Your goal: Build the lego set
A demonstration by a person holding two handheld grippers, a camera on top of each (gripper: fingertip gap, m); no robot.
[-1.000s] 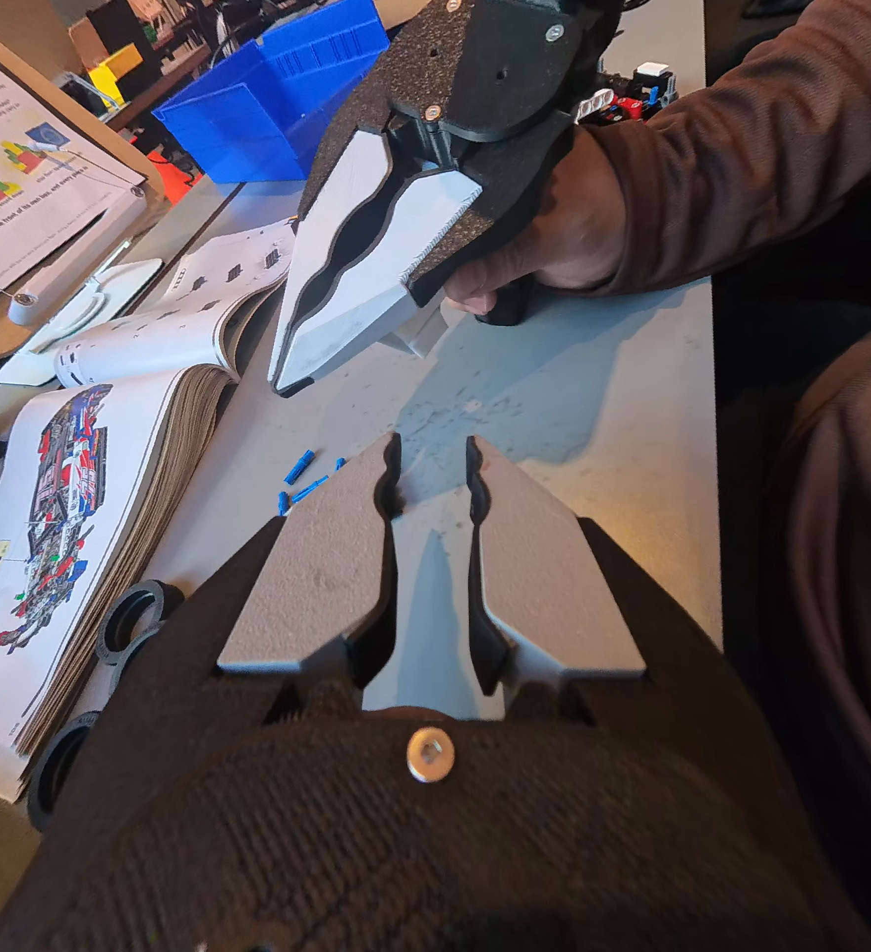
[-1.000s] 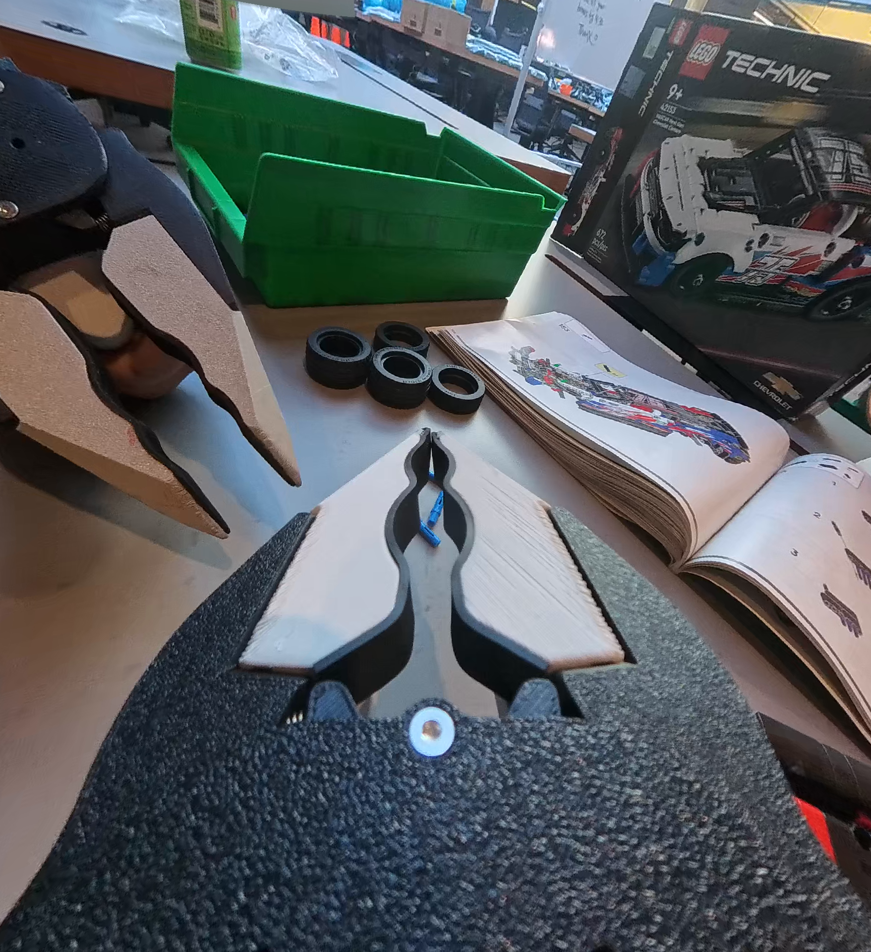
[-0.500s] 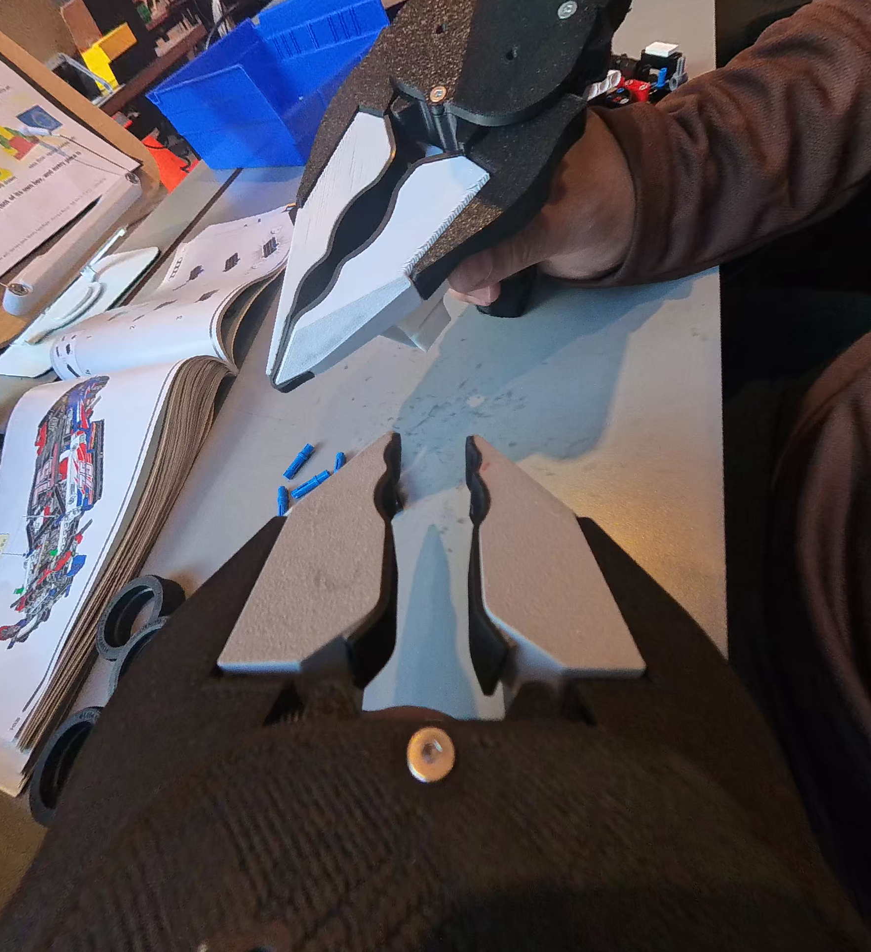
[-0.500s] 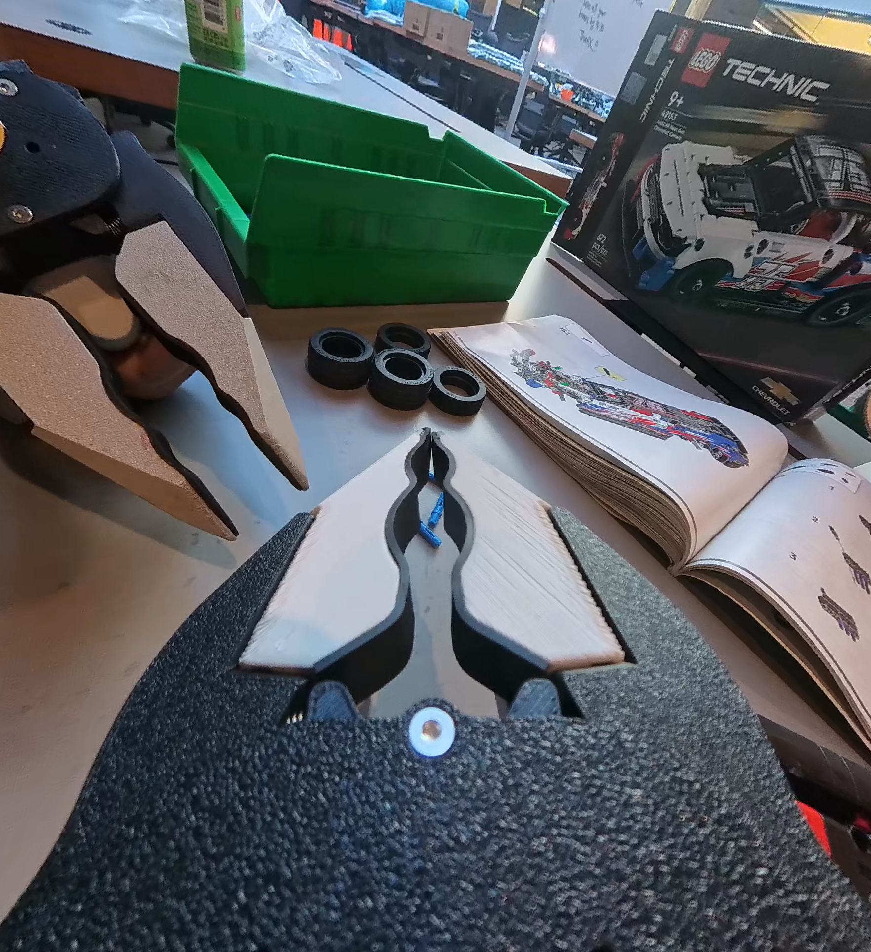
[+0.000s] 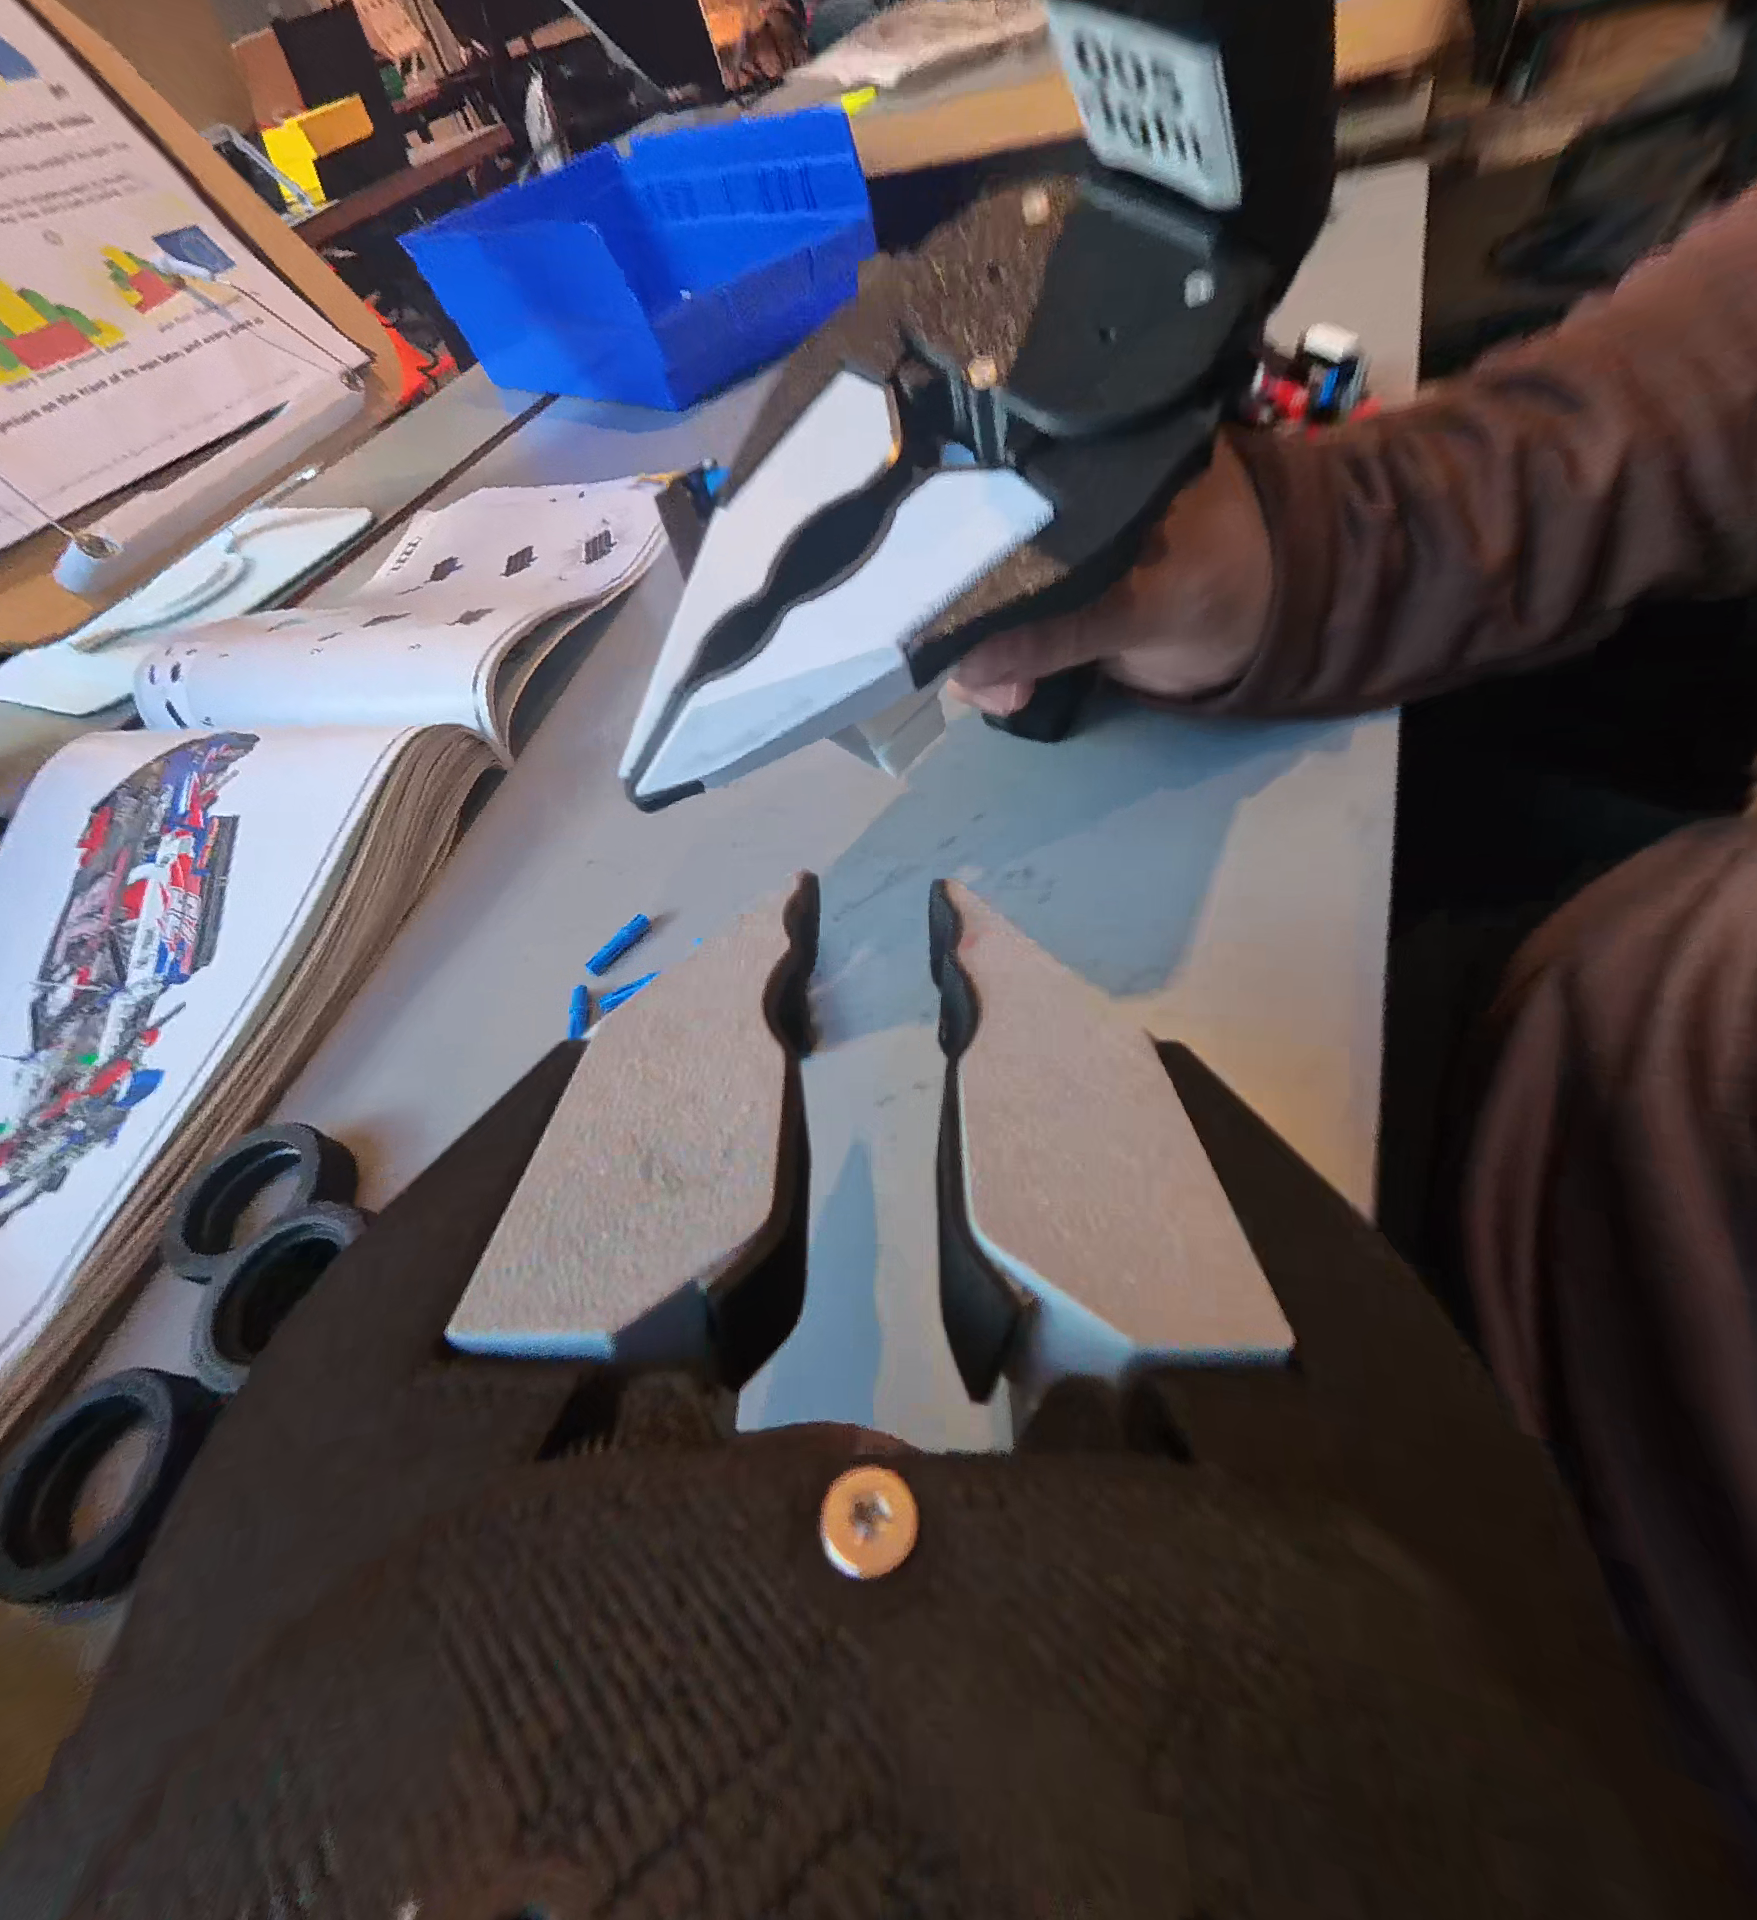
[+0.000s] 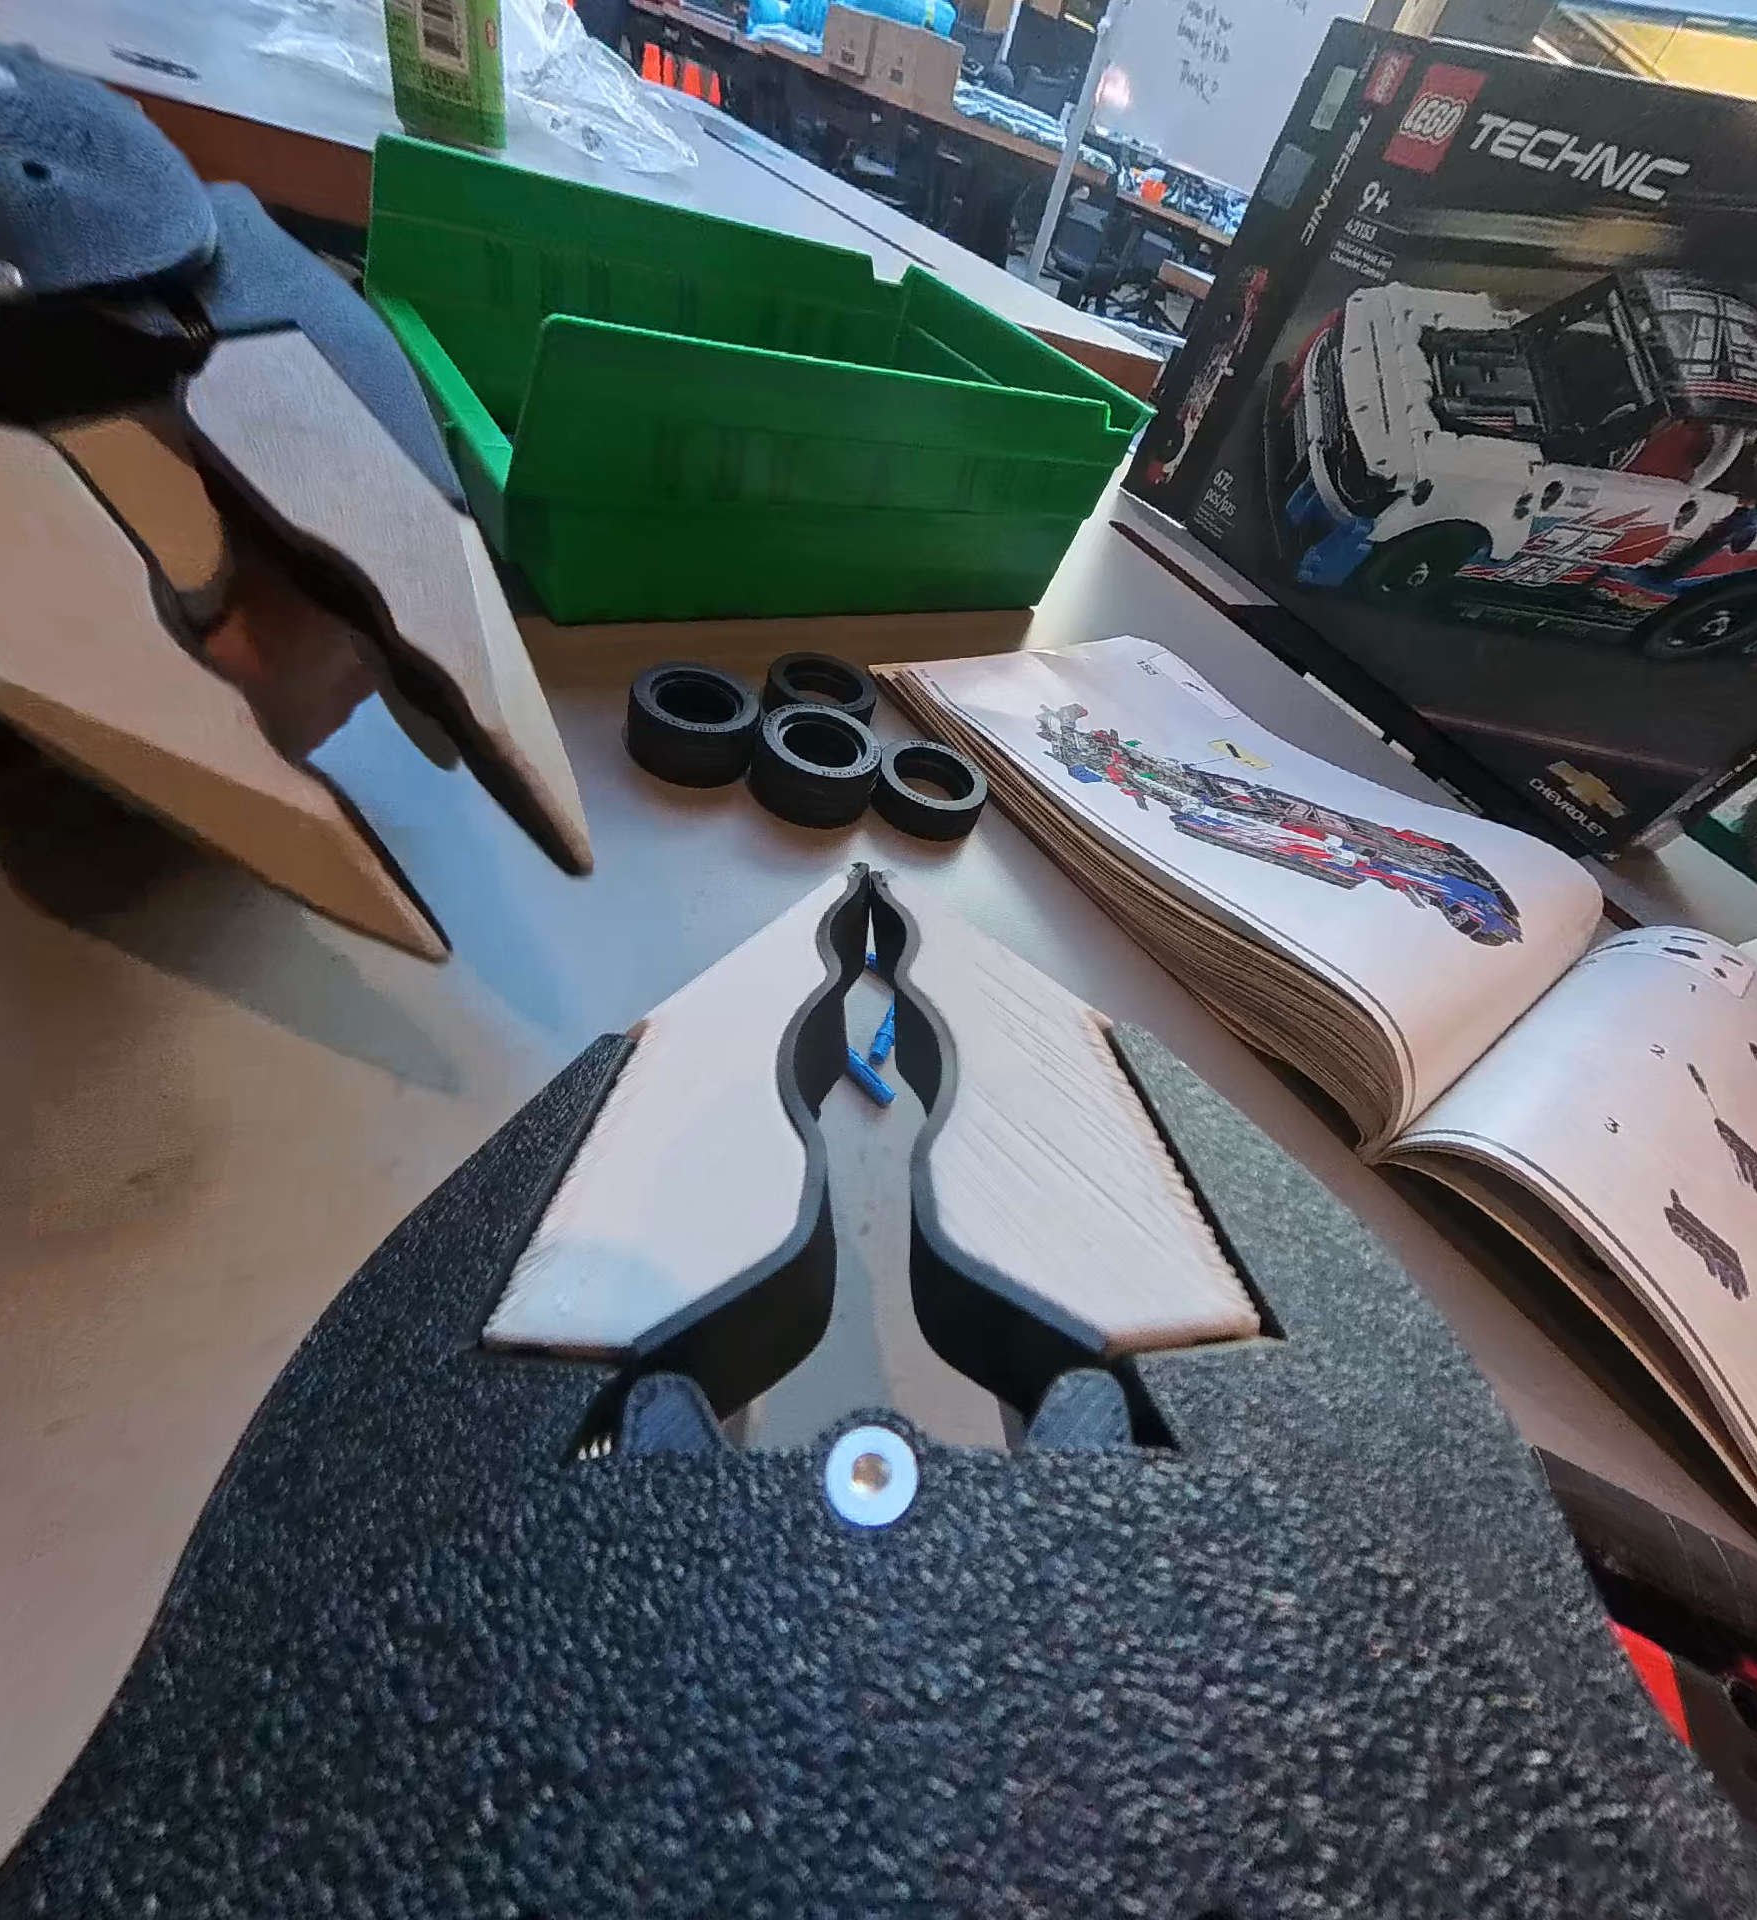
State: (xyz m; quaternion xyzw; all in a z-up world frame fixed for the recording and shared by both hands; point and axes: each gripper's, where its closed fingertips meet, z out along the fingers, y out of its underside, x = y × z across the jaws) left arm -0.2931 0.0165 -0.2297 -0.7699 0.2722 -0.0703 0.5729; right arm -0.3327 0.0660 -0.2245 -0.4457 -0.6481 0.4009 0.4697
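Grey table (image 6: 178, 1195), workshop behind. Blue pins (image 6: 876, 1058) lie loose just beside open manual (image 6: 1300, 883), under right gripper (image 6: 870, 879), tips pinched together, empty. Left gripper (image 5: 872, 902) narrowly parted, empty. Risk: closed tips descending scatter pins; tyres (image 6: 812, 750) near.

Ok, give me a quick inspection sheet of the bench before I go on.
Surface: grey table, scuffed.
Job's things: blue pins loose on the table; four black tyres beside the open instruction book; set box standing behind.
Clutter: green bin, blue bin, propped instruction sheet.
Grippers: left tongs open, empty; right tongs shut at the tips, above the pins.
Cables: nothing seen.
Surroundings: more work tables behind; the person's sleeve.
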